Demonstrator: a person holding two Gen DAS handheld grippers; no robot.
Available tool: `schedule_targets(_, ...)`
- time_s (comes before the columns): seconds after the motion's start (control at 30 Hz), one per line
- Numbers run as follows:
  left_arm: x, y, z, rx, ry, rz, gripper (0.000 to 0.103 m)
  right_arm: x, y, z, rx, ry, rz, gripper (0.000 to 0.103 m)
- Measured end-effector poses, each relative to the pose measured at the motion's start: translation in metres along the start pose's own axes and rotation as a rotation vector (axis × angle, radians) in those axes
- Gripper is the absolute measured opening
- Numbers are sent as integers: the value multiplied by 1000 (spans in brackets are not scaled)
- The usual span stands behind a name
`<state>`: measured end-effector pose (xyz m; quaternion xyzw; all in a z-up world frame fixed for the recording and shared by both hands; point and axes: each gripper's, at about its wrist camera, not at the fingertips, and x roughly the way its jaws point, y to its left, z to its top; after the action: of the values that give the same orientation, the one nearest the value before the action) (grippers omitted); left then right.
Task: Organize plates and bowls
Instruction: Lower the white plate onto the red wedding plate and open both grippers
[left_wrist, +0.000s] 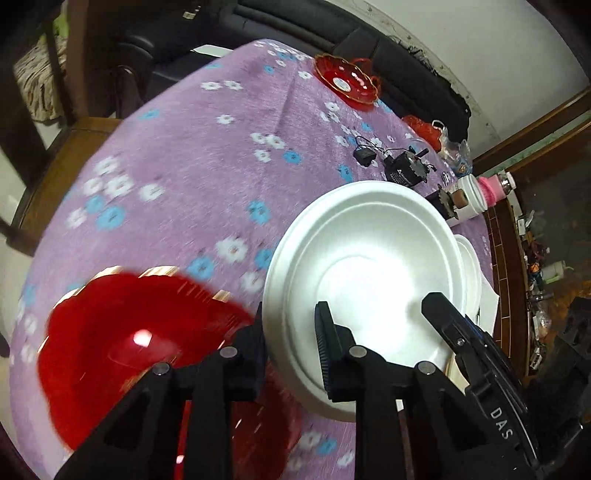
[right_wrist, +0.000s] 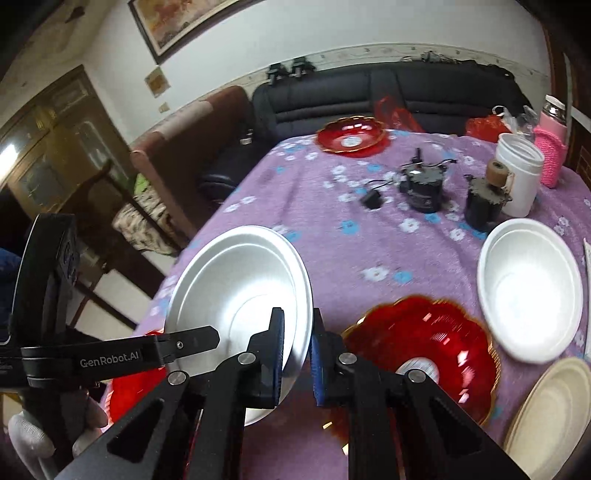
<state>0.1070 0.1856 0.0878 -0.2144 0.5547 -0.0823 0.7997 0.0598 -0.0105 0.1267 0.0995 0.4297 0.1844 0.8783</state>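
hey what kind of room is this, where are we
Most likely a home living or dining room: a table under a purple floral tablecloth, a dark sofa behind it, and a framed picture on the wall.

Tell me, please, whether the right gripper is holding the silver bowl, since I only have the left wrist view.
Observer: Yes, the right gripper has its jaws closed on the rim of the silver bowl.
Operator: Thank you. What lies to the right of it?
Observer: A red dish lies flat on the cloth, just beside that gripper.
Operator: And beyond that dish?
Observer: A white bowl stands upright and empty.
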Motion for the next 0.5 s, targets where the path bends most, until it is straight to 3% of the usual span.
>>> schedule_targets(0.23, -34, 51, -47, -57, -11, 47, 22, 6, 50, -38, -53, 66, 56, 14)
schedule_targets(0.5, -24, 106, -66, -150, 5, 106, 23, 42, 86, -72, -99, 154, 47, 15)
